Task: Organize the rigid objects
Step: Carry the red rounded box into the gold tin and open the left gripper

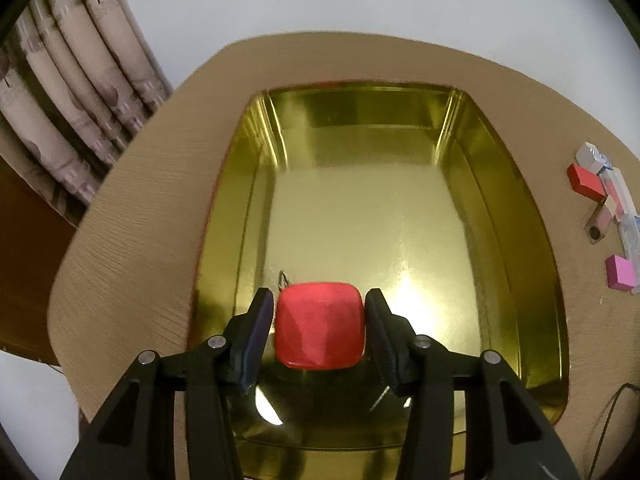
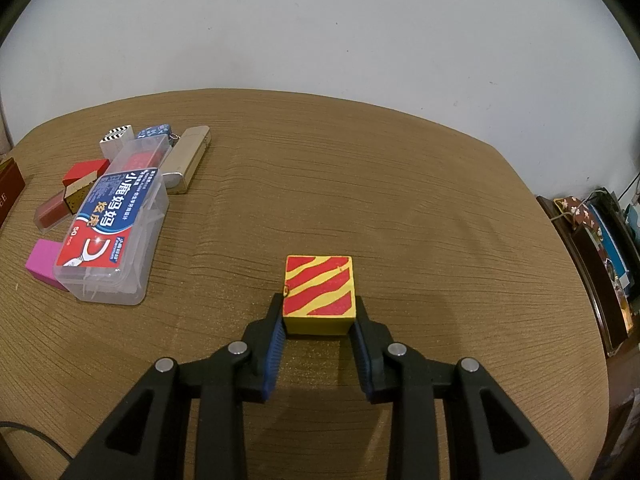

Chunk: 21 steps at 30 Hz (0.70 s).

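The red block [image 1: 320, 326] is low inside the gold tin [image 1: 532, 280], between the left gripper [image 1: 320, 312] jaws, which appear just parted from it; it should be freed fully before lifting straight out; roughly cubic, it shows no clear long axis; the striped block [image 2: 320, 292], clamped by the right gripper [image 2: 319, 312], is kept square.

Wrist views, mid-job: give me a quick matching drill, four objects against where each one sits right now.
Objects:
1. red block
2. striped block
3. floss pick box
4. pink block

Places:
A. on the tablecloth, against the clear box's near left corner
B. inside the gold tray, between the left gripper's fingers
C. in the right gripper
D. on the tablecloth, amid the pile of small items

Pairs: 1-B, 2-C, 3-D, 4-A
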Each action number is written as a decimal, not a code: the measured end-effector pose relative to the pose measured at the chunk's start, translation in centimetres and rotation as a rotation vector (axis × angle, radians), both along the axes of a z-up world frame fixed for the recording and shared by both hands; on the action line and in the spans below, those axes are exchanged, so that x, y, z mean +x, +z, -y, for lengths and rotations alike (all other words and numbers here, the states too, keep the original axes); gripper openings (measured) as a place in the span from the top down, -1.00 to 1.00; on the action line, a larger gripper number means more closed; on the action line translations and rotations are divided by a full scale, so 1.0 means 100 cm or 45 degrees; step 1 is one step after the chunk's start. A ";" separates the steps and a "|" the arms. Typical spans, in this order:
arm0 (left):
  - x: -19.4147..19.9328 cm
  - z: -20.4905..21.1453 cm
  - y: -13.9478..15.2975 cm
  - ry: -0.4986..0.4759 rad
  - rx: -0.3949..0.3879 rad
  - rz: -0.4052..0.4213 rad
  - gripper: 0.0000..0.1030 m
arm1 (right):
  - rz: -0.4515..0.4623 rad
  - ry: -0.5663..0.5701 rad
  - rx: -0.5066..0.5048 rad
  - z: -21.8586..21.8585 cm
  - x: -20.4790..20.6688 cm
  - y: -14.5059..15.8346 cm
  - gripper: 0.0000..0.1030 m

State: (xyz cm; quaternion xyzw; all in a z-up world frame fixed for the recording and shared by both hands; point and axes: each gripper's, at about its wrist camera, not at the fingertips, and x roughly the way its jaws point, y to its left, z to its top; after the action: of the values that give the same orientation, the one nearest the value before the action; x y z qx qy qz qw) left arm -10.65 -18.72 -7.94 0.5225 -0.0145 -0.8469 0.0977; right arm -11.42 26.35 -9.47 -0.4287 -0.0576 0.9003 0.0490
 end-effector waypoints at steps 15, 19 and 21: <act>0.059 -0.018 0.053 -0.028 -0.077 -0.181 -0.13 | -0.001 -0.002 -0.010 -0.006 -0.001 0.001 0.41; 0.081 -0.009 0.055 0.002 -0.098 -0.199 -0.25 | 0.002 -0.003 -0.002 -0.006 -0.002 0.001 0.41; 0.091 -0.003 0.056 0.021 -0.133 -0.219 -0.33 | 0.007 -0.003 0.013 -0.004 -0.003 0.001 0.41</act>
State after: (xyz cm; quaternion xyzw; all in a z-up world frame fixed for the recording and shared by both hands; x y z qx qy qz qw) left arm -1.52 -18.39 -2.32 0.4421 -0.0459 -0.8859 0.1329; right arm -11.70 26.77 -9.36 -0.4311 -0.0617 0.8987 0.0520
